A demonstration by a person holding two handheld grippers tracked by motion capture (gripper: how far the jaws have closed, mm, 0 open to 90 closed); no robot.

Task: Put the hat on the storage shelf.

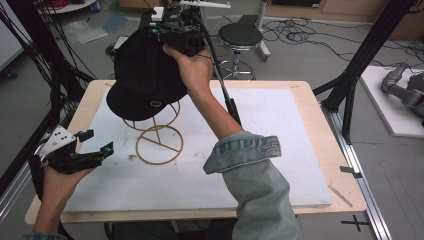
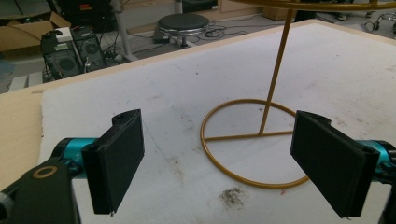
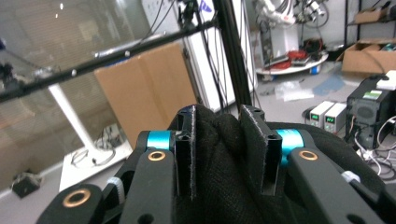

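We see the cap [image 1: 145, 75] over the gold stand [image 1: 159, 142] near the table's [image 1: 300, 95] far left corner; soft and light, it bunches, so grip its crown; our right gripper [image 3: 223, 140] pinches that cloth; the left gripper [image 2: 219, 158] stands spread, empty.

Black cap [image 1: 145, 75] hides top ring of gold wire stand [image 1: 159, 145] in high view. Right claw [image 3: 219, 154] pads buried in cap fabric. Stand's upper ring cut off by top edge in left gripper view.
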